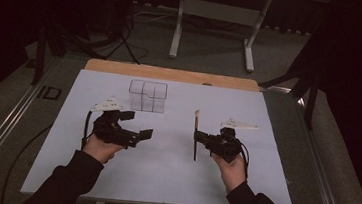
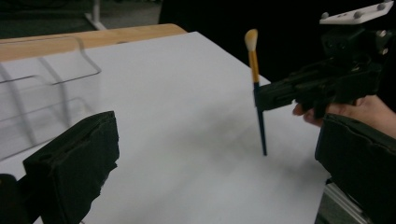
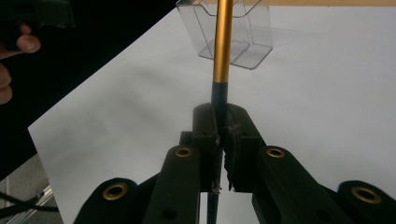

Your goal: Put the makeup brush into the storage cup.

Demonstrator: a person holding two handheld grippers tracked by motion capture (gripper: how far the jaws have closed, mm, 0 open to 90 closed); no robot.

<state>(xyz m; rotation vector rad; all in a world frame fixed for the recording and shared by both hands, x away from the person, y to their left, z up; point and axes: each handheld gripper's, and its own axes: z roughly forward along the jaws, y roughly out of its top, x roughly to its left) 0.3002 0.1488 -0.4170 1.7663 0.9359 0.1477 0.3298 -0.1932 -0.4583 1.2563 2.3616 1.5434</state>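
No lettering, label, brand, number or sign could be read anywhere, neither on the white table sheet, the clear plastic compartment box, the slim dark-handled brush with a gold ferrule, nor either black gripper

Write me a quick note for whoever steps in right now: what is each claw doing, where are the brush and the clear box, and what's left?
Right claw: shut on the brush, gripping its dark handle, bristles up, the bottom tip at or just above the white table sheet.
Left claw: open, holding nothing, near the clear organizer.
Clear organizer: standing at the far side of the sheet, compartments looking empty.
Done: brush picked up.
Left: likely carrying the brush over and standing it in a compartment of the organizer.
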